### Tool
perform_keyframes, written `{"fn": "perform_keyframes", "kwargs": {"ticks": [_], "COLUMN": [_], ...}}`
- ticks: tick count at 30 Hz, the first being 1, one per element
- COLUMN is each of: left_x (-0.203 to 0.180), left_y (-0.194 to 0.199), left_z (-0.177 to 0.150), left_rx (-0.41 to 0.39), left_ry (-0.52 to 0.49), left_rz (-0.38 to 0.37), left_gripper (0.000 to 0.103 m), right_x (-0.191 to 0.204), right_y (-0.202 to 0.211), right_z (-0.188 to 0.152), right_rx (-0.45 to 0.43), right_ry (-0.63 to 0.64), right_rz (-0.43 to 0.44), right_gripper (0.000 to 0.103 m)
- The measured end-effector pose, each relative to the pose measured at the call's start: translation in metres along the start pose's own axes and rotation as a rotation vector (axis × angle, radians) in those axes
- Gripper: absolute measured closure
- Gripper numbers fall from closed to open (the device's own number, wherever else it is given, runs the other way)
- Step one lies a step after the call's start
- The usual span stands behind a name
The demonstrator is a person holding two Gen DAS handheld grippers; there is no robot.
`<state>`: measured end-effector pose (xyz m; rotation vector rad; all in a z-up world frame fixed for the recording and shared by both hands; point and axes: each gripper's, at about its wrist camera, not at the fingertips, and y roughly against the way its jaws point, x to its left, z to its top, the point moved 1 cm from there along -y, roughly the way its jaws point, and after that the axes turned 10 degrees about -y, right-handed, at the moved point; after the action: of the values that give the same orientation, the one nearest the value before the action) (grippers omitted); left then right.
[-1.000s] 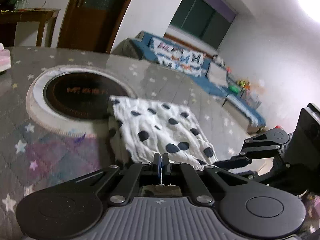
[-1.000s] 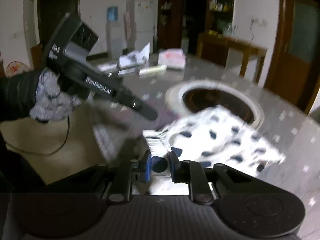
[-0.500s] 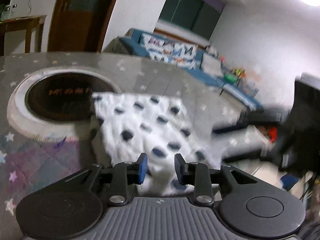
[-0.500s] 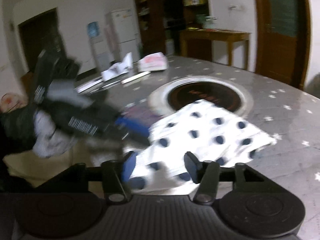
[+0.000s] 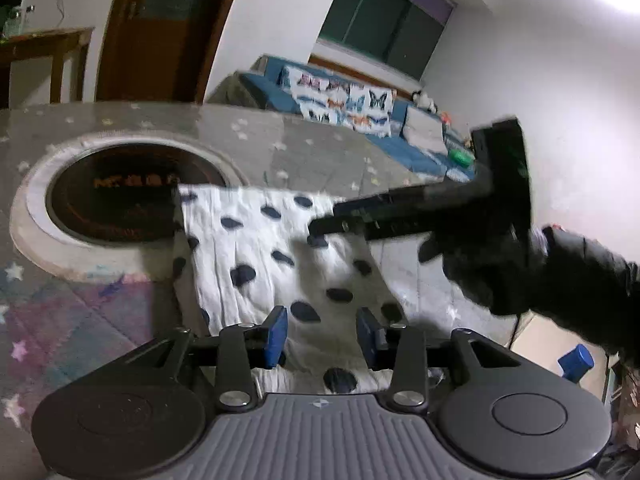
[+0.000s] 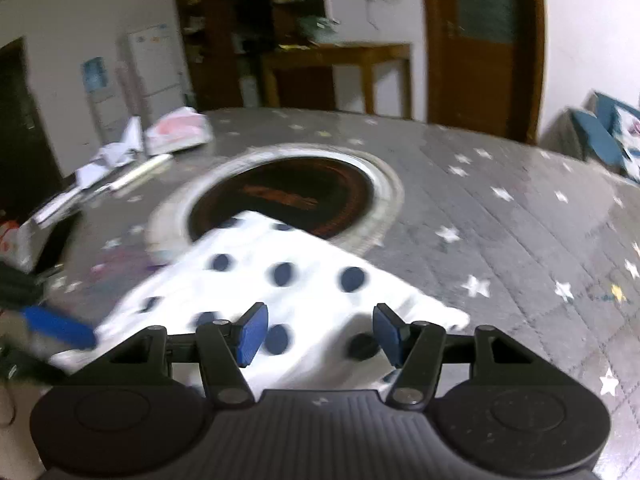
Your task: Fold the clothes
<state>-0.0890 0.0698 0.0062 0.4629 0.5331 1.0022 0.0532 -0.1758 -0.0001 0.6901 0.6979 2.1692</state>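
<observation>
A white garment with dark dots (image 5: pixel 256 248) lies folded on the grey star-patterned tablecloth (image 5: pixel 328 160), its far corner over a round dark inset (image 5: pixel 132 196). My left gripper (image 5: pixel 322 336) hovers at the garment's near edge. Its jaws are opening and the blue pads do not press the cloth seen between them. My right gripper (image 5: pixel 324 224), in a black-gloved hand (image 5: pixel 500 264), reaches in from the right over the garment. In the right wrist view, my right gripper (image 6: pixel 318 334) stands open above the garment (image 6: pixel 288 272), gripping nothing.
Papers (image 6: pixel 116 152) and a pink-and-white bag (image 6: pixel 176 130) lie at the table's far left. The round inset (image 6: pixel 288 196) sits just beyond the garment. The table edge drops off at the right, toward a blue sofa (image 5: pixel 400 148).
Both grippers were shut on the garment's near edge and have let go and opened. The right gripper has swung across to the garment's right side. The garment now lies flat.
</observation>
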Motion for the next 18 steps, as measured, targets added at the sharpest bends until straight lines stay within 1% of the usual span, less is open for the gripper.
{"fn": "perform_keyframes", "kwargs": {"ticks": [2,5,6,8,10,11,12,15,18], "left_x": [0.004,0.010,0.010,0.009,0.006,0.005,0.004,0.004,0.005], "left_y": [-0.007,-0.007,-0.005,-0.002,0.000,0.000,0.001,-0.002,-0.003], "left_z": [-0.007,-0.013,-0.012,-0.010,-0.008,-0.007,-0.007,-0.008,-0.010], "left_rx": [0.035,0.046,0.040,0.032,0.022,0.019,0.016,0.018,0.018], "left_ry": [0.017,0.050,0.047,0.040,0.027,0.024,0.023,0.032,0.047], "left_rz": [0.005,0.000,-0.002,-0.002,0.000,0.001,0.002,0.002,0.004], "left_gripper": [0.060,0.059,0.056,0.052,0.049,0.048,0.047,0.045,0.044], "right_x": [-0.011,-0.020,-0.018,-0.012,0.000,0.007,0.013,0.031,0.046], "right_y": [-0.008,-0.012,-0.012,-0.009,-0.006,-0.005,-0.005,-0.011,-0.027], "right_z": [-0.001,-0.002,-0.002,0.000,0.005,0.007,0.010,0.018,0.026], "right_rx": [0.011,0.014,0.008,-0.007,-0.014,-0.017,-0.018,-0.001,0.029], "right_ry": [-0.016,-0.030,-0.025,-0.009,0.024,0.042,0.063,0.111,0.140], "right_rz": [-0.028,-0.026,-0.025,-0.028,-0.010,0.002,0.015,0.066,0.099], "right_gripper": [0.044,0.043,0.042,0.037,0.034,0.027,0.023,0.023,0.023]}}
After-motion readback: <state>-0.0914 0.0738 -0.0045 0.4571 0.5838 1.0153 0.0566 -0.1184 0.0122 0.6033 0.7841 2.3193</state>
